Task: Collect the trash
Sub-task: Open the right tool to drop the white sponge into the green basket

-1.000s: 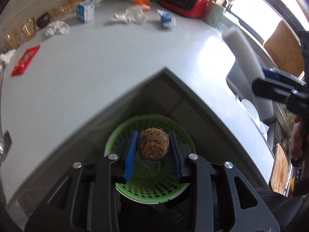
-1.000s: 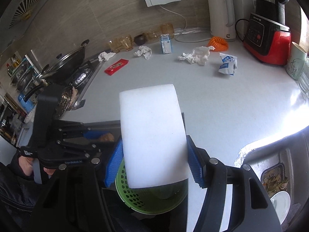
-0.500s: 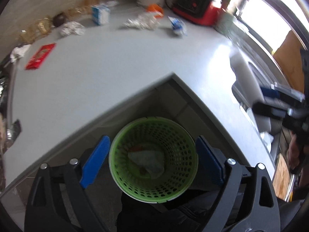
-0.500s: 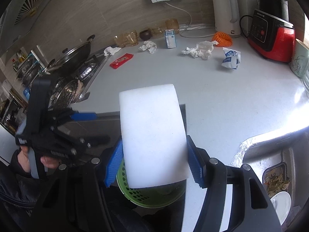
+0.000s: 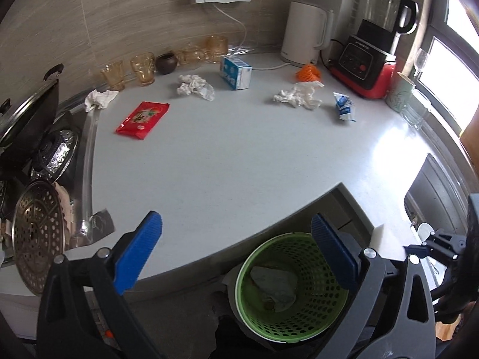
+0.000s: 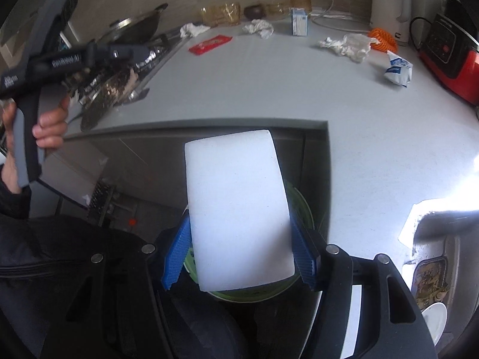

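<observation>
My left gripper (image 5: 235, 224) hangs over the counter's front edge, its jaws opening wide with nothing between them. Below it on the floor stands the green mesh basket (image 5: 314, 320) with a crumpled pale scrap (image 5: 275, 284) inside. My right gripper (image 6: 239, 221) is shut on a white foam block (image 6: 236, 206), held right above the basket (image 6: 302, 209). On the grey counter lie a red wrapper (image 5: 143, 119), crumpled tissues (image 5: 194, 86), a blue-white carton (image 5: 236, 74), crumpled plastic (image 5: 299, 97), a blue-white pouch (image 5: 344, 109) and orange netting (image 5: 308, 73).
A white kettle (image 5: 305, 33) and a red-based blender (image 5: 371, 56) stand at the back right, amber glasses (image 5: 143, 68) along the wall. A stove with a wok (image 5: 27, 113) is on the left. A sink with dishes (image 6: 431, 281) is on the right.
The left gripper opened and the brown fibrous ball is gone from its jaws; it then rose and tipped up toward the counter. The right gripper sank with the block over the basket.
</observation>
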`<state>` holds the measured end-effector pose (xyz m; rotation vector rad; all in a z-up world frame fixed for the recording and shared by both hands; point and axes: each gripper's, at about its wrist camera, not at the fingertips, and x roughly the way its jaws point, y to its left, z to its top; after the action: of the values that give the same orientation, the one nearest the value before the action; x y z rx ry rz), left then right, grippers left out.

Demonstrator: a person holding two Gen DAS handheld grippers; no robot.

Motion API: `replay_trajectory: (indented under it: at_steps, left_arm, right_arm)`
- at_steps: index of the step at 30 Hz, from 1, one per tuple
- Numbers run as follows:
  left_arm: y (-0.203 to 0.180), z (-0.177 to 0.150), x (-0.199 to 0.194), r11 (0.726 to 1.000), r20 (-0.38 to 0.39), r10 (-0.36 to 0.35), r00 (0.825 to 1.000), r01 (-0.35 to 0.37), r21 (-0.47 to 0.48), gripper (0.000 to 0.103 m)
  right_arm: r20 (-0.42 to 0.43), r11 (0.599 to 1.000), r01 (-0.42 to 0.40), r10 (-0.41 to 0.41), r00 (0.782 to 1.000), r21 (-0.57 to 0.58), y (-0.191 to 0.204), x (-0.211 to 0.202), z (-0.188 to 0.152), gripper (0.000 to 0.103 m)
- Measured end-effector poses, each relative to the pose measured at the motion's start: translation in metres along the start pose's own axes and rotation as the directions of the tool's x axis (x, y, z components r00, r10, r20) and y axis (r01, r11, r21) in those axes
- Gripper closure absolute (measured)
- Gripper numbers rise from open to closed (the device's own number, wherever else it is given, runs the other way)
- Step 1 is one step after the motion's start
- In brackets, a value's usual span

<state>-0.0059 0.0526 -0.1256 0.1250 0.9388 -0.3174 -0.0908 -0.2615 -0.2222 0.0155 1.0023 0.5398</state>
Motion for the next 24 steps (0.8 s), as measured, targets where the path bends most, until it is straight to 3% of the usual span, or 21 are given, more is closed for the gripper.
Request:
replay_trajectory:
  at_steps: [5, 8, 13, 17, 20, 24]
  left_arm:
    - [0.005, 0.001, 0.011, 1.0, -0.031, 0.003, 1.0, -0.003, 0.003, 0.008]
    - [0.007, 0.003, 0.014, 1.0, -0.035, -0.004, 0.999, 0.004, 0.005, 0.008]
    - [0.014, 0.009, 0.018, 1.0, -0.03, -0.004, 1.0, 0.004, -0.001, 0.008]
    - [0.023, 0.013, 0.02, 1.0, -0.026, 0.014, 1.0, -0.014, -0.013, 0.008]
    - [0.031, 0.016, 0.019, 0.999, -0.015, 0.029, 0.999, -0.029, -0.026, 0.008]
    - [0.04, 0.023, 0.02, 0.998, -0.006, 0.037, 0.999, -0.037, -0.048, 0.008]
  right_arm:
    - [-0.061, 0.999, -0.001, -0.001, 0.998, -0.033, 0.007, 0.03, 0.003, 0.038]
    - [-0.096, 1.0, -0.008, 0.005, 0.995, -0.027, 0.008, 0.045, 0.005, 0.023]
    - [-0.097, 1.0, -0.016, 0.017, 0.995, 0.015, 0.002, 0.048, 0.012, 0.017]
    - [-0.051, 0.998, 0.02, -0.017, 0.999, 0.051, -0.004, 0.037, 0.023, 0.011]
    - [0.035, 0.992, 0.064, -0.068, 0.997, 0.109, -0.013, 0.015, 0.038, 0.003]
    - [0.118, 0.984, 0.092, -0.111, 0.987, 0.15, -0.018, -0.004, 0.056, 0.002]
